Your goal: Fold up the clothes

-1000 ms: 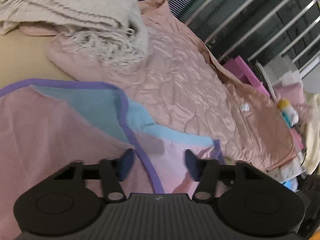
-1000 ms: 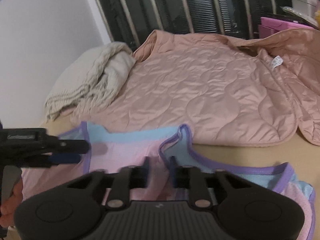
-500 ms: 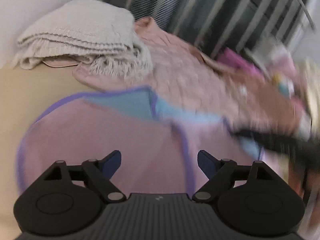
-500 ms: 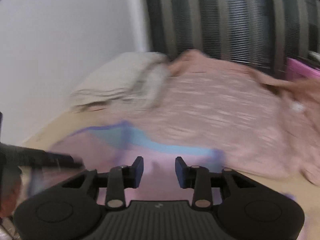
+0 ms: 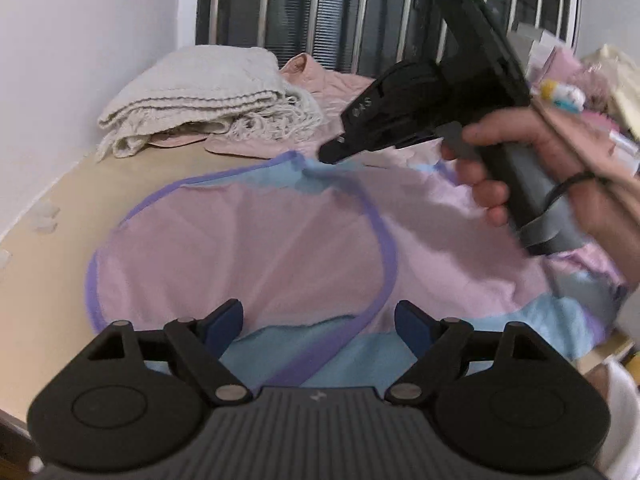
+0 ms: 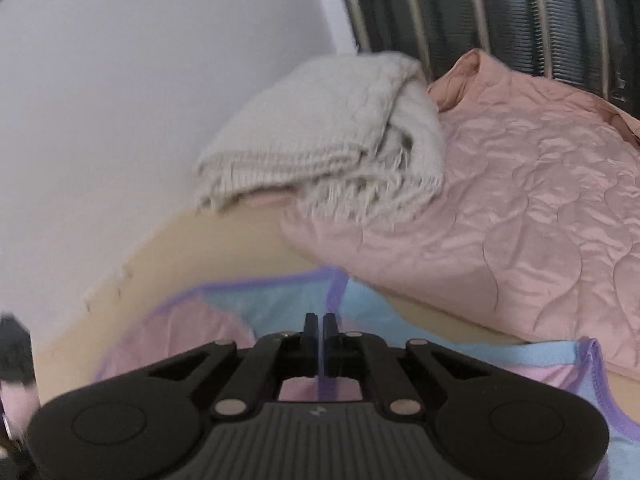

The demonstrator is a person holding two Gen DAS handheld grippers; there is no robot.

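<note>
Garment: my pink-and-light-blue mesh vest with purple trim (image 5: 260, 248) lies flat on the tan tabletop (image 5: 60, 208), long axis left to right | Left gripper (image 5: 318, 322): jaws wide, empty | Right gripper (image 6: 320, 330): jaws closing on purple trim (at the far edge) | Behind: folded cream fringed knit blanket (image 5: 200, 96) atop peach quilted jacket (image 6: 520, 208).

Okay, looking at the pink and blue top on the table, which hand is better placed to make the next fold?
Probably the right: the right gripper is closing on the top's purple trim, so it can carry that edge over. The left gripper is open, holding nothing.
</note>
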